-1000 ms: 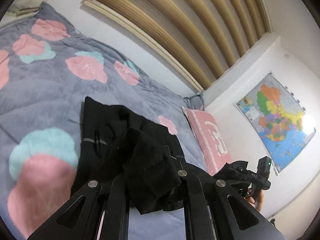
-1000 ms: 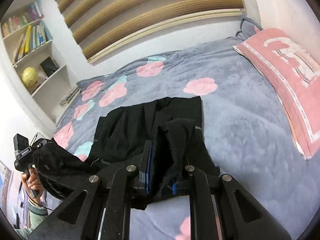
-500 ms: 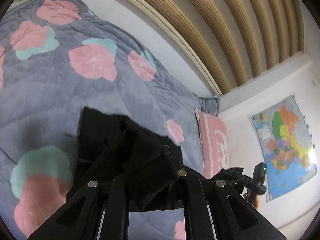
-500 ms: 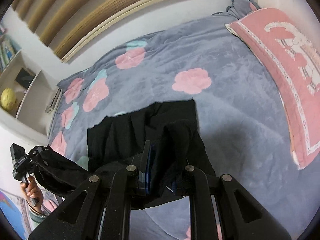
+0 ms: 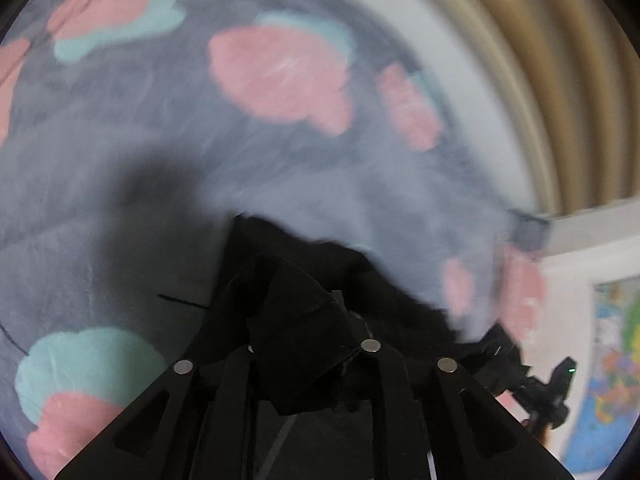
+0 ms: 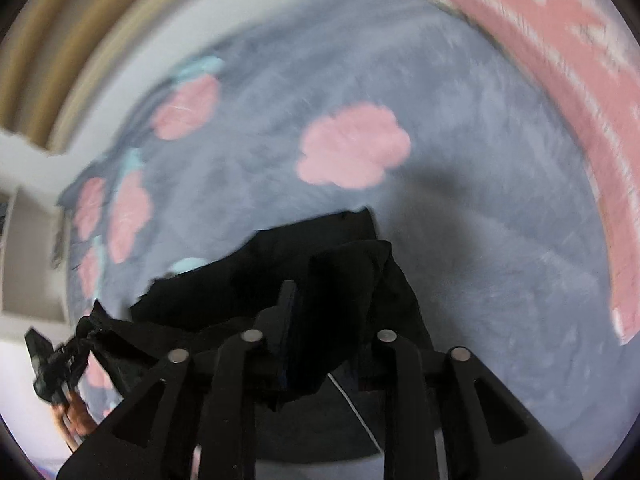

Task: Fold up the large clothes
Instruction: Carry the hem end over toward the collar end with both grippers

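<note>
Gripping a bunched fold of the black garment point(image 5: 304, 320), the left gripper point(image 5: 308, 354) has its fingers clamped on the cloth, which rises in a peak between them at 6 o'clock in the left wrist view. The right gripper point(image 6: 316, 344) likewise stands clenched on the same black garment point(image 6: 340, 276), a fold of it standing up between its fingers at 6 o'clock in the right wrist view.

Location of the garment: it hangs between the two grippers over the grey blanket point(image 5: 120, 200) with pink and teal flower patches. In the right wrist view its far edge lies toward 12 o'clock of the gripper, and a dark shadow spreads on the blanket point(image 6: 480, 240) beside it toward 2 o'clock. Whether that far edge rests on the blanket or hangs clear cannot be told, as both views are blurred.

In the left wrist view the right gripper point(image 5: 548, 392) shows at 4 o'clock with black cloth stretched toward it. In the right wrist view the left gripper point(image 6: 52, 364) shows at 8 o'clock, cloth bunched at it.

A pink pillow point(image 6: 560, 80) lies on the blanket at 1 to 3 o'clock in the right wrist view. A slatted wooden headboard point(image 5: 540, 60) stands at 1 o'clock in the left wrist view, and a coloured wall map point(image 5: 612, 360) at 4 o'clock.
</note>
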`<state>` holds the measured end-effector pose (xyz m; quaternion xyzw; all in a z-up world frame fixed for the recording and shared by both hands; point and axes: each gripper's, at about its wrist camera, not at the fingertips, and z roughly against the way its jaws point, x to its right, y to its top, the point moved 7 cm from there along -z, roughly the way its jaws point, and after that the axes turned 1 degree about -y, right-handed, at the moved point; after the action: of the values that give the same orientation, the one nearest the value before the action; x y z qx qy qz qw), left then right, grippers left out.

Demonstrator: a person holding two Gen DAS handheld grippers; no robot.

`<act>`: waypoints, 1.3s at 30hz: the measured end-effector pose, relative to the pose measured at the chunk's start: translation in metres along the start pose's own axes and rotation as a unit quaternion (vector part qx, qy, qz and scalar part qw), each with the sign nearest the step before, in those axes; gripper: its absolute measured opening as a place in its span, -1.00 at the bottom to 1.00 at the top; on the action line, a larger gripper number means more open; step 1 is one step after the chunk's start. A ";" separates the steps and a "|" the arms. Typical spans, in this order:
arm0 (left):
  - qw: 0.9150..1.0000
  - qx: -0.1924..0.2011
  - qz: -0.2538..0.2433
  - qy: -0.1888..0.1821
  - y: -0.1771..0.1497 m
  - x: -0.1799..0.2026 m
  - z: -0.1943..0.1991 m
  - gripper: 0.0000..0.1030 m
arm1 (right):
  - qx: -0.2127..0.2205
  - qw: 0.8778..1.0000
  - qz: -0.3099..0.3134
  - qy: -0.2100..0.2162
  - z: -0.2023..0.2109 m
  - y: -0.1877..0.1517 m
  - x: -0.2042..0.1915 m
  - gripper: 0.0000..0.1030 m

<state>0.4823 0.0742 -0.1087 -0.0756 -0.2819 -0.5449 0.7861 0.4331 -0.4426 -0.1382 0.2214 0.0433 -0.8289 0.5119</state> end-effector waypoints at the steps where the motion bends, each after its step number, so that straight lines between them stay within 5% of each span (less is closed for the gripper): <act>1: 1.000 -0.012 0.001 0.011 0.000 -0.006 -0.019 -0.61 | -0.009 1.000 -0.008 -0.005 -0.018 0.003 0.003 -0.30; 4: 0.998 -0.049 0.003 0.024 -0.003 -0.022 -0.066 -0.61 | -0.040 0.998 -0.028 -0.027 -0.077 0.003 0.013 -0.26; 9: 0.997 -0.066 -0.027 0.037 0.000 -0.026 -0.088 -0.60 | -0.049 0.998 -0.032 -0.035 -0.104 0.001 0.015 -0.20; 12: 0.995 -0.081 -0.057 0.014 0.001 -0.022 -0.070 -0.60 | -0.052 0.998 -0.029 -0.021 -0.090 0.003 0.014 -0.18; 17: 0.986 -0.039 -0.165 -0.007 -0.007 0.001 0.008 -0.53 | -0.023 0.999 -0.014 0.039 -0.029 -0.001 0.010 0.03; 20: 0.979 -0.053 -0.186 -0.068 -0.019 0.010 0.054 -0.36 | 0.012 0.998 -0.012 0.067 0.016 -0.002 0.015 0.25; 22: 0.974 -0.059 -0.190 -0.110 -0.025 0.011 0.079 -0.08 | 0.036 0.996 -0.010 0.081 0.039 -0.002 0.017 0.44; 27: 0.974 0.027 -0.170 -0.145 -0.017 -0.001 0.132 0.53 | 0.057 0.996 0.048 0.054 0.051 -0.005 0.013 0.53; 33: 0.990 0.011 -0.119 -0.077 0.004 -0.024 0.069 0.53 | 0.064 0.987 0.147 0.011 0.008 0.003 -0.007 0.53; 39: 0.995 -0.010 -0.089 -0.043 0.020 -0.044 0.010 0.53 | 0.055 0.981 0.186 0.000 -0.036 0.027 -0.009 0.53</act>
<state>0.4862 0.1221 -0.1197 -0.0810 -0.3154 -0.6120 0.7207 0.4716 -0.4376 -0.1626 0.2538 -0.0445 -0.7203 0.6440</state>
